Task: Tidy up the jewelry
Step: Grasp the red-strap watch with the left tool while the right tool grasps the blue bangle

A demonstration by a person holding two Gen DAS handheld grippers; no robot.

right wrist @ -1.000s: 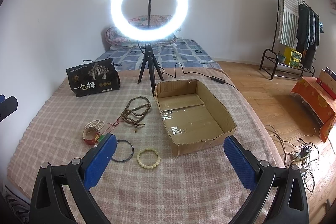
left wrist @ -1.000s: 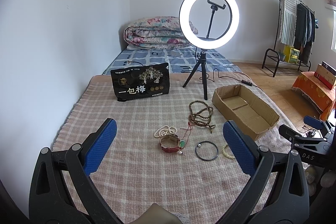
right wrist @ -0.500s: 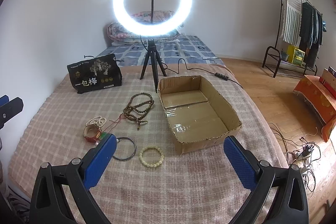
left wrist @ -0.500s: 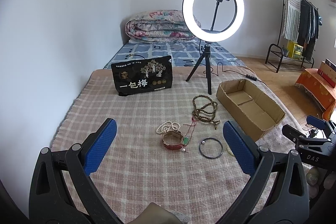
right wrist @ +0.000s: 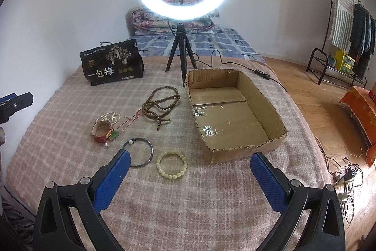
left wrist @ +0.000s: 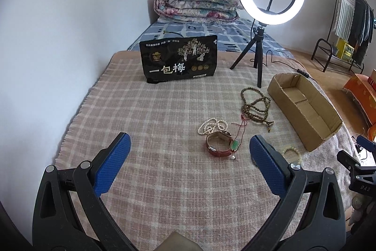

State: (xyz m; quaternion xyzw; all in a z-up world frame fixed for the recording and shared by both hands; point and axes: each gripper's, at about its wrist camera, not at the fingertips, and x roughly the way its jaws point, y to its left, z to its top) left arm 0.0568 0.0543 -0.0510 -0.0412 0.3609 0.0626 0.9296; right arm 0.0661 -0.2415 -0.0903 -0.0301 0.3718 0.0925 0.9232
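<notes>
Jewelry lies on the checked blanket (right wrist: 188, 199): a brown bead string (right wrist: 162, 105) (left wrist: 256, 107), a white pearl string (right wrist: 108, 116) (left wrist: 212, 125), a red watch (right wrist: 101, 132) (left wrist: 218, 145) with a green pendant on red cord (right wrist: 114, 134), a dark bangle (right wrist: 141, 152), a pale yellow bead bracelet (right wrist: 172, 165) (left wrist: 291, 153). An empty cardboard box (right wrist: 279, 124) (left wrist: 305, 126) sits to their right. My left gripper (left wrist: 189, 165) is open and empty, hovering short of the watch. My right gripper (right wrist: 189, 180) is open and empty, just short of the yellow bracelet.
A ring light on a tripod (right wrist: 182, 58) (left wrist: 258, 60) stands behind the jewelry, its cable (right wrist: 260, 72) trailing right. A black snack bag (right wrist: 111, 64) (left wrist: 179, 61) stands at the back left. A folded quilt (left wrist: 197, 4) lies beyond. The wall is on the left.
Both grippers have moved forward and lower toward the jewelry, which now looms larger. Jaws stay open. Nothing on the blanket has moved.
</notes>
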